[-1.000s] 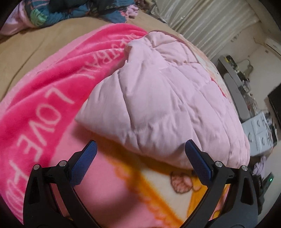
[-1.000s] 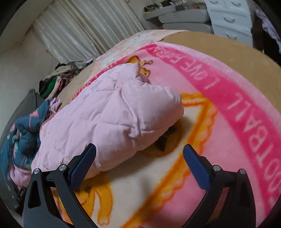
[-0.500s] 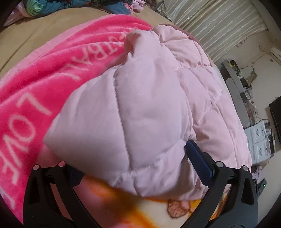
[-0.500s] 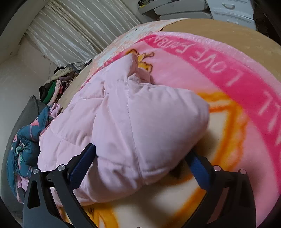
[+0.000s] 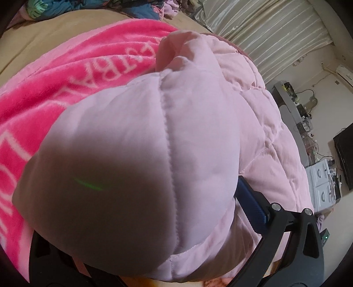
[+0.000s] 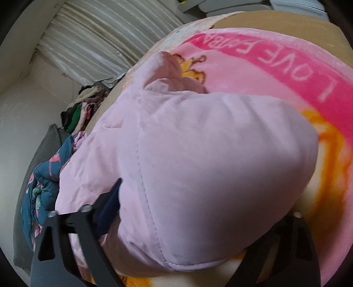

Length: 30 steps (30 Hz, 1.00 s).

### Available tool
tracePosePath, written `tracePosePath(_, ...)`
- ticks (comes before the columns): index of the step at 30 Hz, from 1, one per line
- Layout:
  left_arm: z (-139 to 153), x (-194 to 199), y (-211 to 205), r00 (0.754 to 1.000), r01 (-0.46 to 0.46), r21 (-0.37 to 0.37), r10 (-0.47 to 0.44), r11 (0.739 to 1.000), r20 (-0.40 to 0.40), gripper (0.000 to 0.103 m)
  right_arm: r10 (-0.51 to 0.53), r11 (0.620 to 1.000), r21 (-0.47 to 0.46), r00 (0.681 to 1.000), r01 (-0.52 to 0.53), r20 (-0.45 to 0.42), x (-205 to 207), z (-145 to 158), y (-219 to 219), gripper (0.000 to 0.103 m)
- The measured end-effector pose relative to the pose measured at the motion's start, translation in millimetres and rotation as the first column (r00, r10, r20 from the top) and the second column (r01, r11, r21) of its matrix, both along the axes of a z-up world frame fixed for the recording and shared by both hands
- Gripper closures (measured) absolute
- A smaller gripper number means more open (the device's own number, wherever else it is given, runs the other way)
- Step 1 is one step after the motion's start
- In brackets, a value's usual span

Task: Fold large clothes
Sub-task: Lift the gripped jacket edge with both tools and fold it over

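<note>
A puffy pale pink quilted jacket lies folded on a bright pink lettered blanket. My left gripper is pushed onto one near corner of it. The jaws stand wide with the padding bulging between them; only the right blue finger shows, the other is hidden under fabric. My right gripper straddles the other near corner and its jaws are closing with the jacket between them. Its left finger sits in the fold's crease, and its other finger is covered.
The blanket lies on a tan bed sheet. A blue patterned garment is bunched beyond the jacket, with more clothes piled near the pale curtain. White drawers stand off the bed.
Both grippers have moved forward and down onto the jacket's near corners, which now fill the views and cover a finger of each. The right gripper's visible finger has shifted slightly inward.
</note>
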<state>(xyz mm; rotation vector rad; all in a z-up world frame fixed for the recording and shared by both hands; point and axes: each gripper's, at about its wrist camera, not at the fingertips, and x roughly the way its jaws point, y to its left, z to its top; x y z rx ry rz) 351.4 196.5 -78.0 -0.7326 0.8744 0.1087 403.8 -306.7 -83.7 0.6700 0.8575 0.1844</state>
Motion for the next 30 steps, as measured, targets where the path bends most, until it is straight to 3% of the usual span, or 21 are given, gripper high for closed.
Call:
tracePosePath(3, 5, -3, -4, 1.000, 0.006, 0.026, -0.006, 1.000, 0.011, 0.013, 0.029, 0.999, -0.033, 0.999, -0.028, 0.024, 0, 7, 4, 0.035)
tracePosePath(10, 27, -5, -17, 0.997, 0.049, 0.101, -0.054, 0.994, 0.047, 0.047, 0.095, 0.986, -0.143, 0.993, -0.085, 0.070, -6, 26, 17, 0.056)
tracePosePath(14, 40, -9, -19, 0.994, 0.073, 0.133, -0.082, 0.988, 0.070, 0.063, 0.137, 0.967, -0.228, 0.985, -0.111, 0.101, -13, 40, 29, 0.063)
tracePosePath(20, 72, -24, -25, 0.984, 0.091, 0.198, -0.119, 0.976, 0.129, 0.070, 0.233, 0.914, -0.376, 0.955, -0.151, 0.184, -38, 74, 50, 0.069)
tracePosePath(30, 104, -75, -32, 0.970, 0.134, 0.253, -0.179, 0.958, 0.164, 0.071, 0.372, 0.840, -0.508, 0.883, -0.190, 0.285, -108, 118, 70, 0.070)
